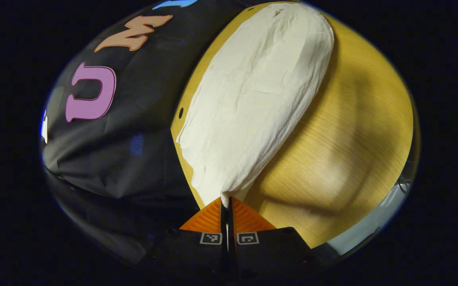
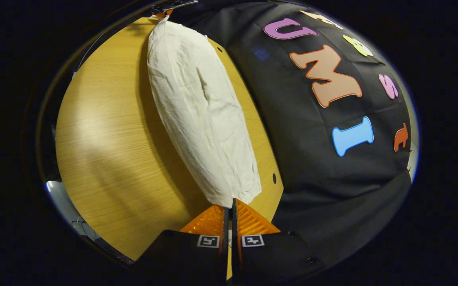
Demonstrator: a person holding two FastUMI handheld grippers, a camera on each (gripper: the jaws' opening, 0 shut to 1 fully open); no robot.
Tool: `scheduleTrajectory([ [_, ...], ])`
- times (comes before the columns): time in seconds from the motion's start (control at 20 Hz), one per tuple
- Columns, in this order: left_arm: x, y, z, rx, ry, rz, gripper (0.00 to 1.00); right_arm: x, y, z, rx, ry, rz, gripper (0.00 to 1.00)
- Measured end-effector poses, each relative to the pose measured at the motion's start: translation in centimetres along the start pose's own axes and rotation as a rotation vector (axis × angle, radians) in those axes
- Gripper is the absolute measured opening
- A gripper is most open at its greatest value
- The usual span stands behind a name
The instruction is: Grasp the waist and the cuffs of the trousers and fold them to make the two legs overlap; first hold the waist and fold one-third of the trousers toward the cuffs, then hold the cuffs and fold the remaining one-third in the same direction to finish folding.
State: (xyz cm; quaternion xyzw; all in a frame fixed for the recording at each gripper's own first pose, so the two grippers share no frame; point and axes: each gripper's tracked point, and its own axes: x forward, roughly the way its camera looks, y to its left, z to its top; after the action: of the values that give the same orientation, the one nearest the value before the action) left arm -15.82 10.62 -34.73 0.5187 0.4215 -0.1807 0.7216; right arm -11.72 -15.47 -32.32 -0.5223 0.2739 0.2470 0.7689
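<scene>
We see a wooden table [image 1: 344, 159] against the cloth wall [image 1: 133, 151]. Both the left gripper [image 1: 226, 206] and the right gripper [image 2: 231, 206] pinch the white trousers [image 1: 253, 99], whose far end blurs.

place: a recording booth, a staged set and no lived-in room
wall: black cloth [image 2: 312, 159] hangs right behind the surface, creased, closing off whatever lies beyond
surface: pale wood-grain top [image 1: 344, 151] with a small round hole [image 1: 181, 113] near its edge, like a plain worktop
light: a bright pool falls on the wood, with dark all around it
edge: past the wood, a strip of pale floor [image 1: 372, 222] and what looks like a cable [image 2: 78, 223], too blurred to tell more
</scene>
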Motion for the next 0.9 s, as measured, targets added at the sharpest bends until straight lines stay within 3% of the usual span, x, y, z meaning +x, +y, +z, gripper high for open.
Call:
scheduleTrajectory([
  [0.3, -1.3, 2.1, 4.1, -0.061, -0.010, 0.168, 0.00, 2.9, -5.2, 1.4, 0.042, -0.038, -0.058, 0.06],
  [0.45, 0.6, 3.4, 5.6, -0.110, -0.062, 0.163, 0.00, 5.9, -8.7, 2.8, 0.090, 0.042, -0.133, 0.03],
  [0.55, 4.1, 7.0, 8.1, -0.172, -0.113, 0.139, 0.00, 7.6, -10.4, 3.9, 0.125, 0.110, -0.184, 0.06],
  [0.7, 8.2, 8.9, 10.5, -0.212, -0.153, 0.090, 0.00, 9.8, -12.0, 4.8, 0.152, 0.178, -0.240, 0.06],
  [0.9, 12.9, 9.0, 13.6, -0.218, -0.151, 0.085, 0.00, 14.9, -11.6, 4.4, 0.133, 0.197, -0.228, 0.06],
])
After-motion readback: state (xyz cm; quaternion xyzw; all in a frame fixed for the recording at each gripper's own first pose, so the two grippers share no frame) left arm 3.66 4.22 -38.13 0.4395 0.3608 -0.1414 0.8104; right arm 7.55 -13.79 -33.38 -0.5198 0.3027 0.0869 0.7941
